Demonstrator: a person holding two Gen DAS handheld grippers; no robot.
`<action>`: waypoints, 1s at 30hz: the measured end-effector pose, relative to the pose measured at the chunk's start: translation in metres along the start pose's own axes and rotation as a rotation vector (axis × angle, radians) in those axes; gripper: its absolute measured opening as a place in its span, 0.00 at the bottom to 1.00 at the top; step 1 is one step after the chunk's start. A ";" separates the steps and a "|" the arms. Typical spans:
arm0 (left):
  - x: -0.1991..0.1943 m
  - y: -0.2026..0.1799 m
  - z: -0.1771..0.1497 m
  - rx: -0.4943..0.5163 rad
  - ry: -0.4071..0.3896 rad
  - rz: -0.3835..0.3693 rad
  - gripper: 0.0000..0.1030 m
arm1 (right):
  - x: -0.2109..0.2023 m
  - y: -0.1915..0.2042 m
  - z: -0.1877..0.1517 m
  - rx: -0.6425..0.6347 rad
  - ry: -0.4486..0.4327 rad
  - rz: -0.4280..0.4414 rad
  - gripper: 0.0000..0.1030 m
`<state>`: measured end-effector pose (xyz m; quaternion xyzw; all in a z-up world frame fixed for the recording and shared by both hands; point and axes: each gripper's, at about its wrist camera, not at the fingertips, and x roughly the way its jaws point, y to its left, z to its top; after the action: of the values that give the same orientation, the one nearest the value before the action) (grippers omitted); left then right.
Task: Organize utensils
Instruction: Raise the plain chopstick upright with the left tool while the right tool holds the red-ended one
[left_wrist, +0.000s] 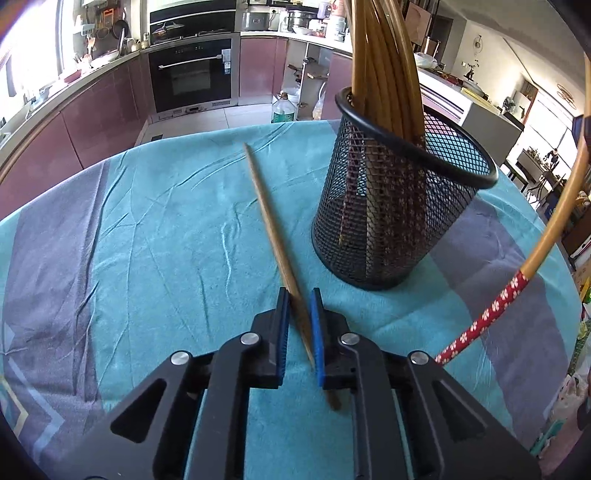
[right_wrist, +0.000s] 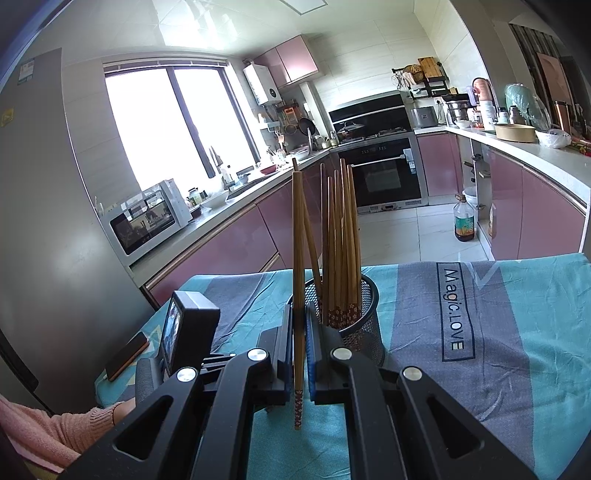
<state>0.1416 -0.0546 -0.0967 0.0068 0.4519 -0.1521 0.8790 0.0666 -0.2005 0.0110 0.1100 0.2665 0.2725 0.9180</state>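
A black mesh cup (left_wrist: 391, 206) stands on the teal cloth and holds several wooden chopsticks (left_wrist: 384, 74). One wooden chopstick (left_wrist: 273, 225) lies on the cloth left of the cup; my left gripper (left_wrist: 300, 299) is shut on its near end. In the right wrist view, my right gripper (right_wrist: 297, 314) is shut on another chopstick (right_wrist: 297, 236) with a red flowered end and holds it upright just in front of the cup (right_wrist: 365, 325). That held chopstick also shows in the left wrist view (left_wrist: 495, 306), at the right.
A striped teal and grey tablecloth (left_wrist: 147, 229) covers the table. A phone (right_wrist: 125, 356) and the left gripper's camera body (right_wrist: 188, 328) are at the table's left edge. A person's pink sleeve (right_wrist: 59, 432) is at lower left. Kitchen counters and an oven stand behind.
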 end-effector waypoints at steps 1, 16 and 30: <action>-0.002 0.002 -0.004 -0.009 0.001 -0.002 0.10 | 0.000 0.000 0.000 0.000 0.000 0.000 0.05; -0.068 0.023 -0.073 -0.002 0.013 -0.023 0.18 | 0.003 0.005 -0.003 -0.008 0.015 0.017 0.05; -0.019 0.018 -0.008 0.029 0.021 0.021 0.23 | 0.008 0.008 -0.004 -0.004 0.030 0.011 0.05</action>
<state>0.1299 -0.0309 -0.0889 0.0262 0.4588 -0.1494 0.8755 0.0660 -0.1889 0.0068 0.1057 0.2789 0.2797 0.9126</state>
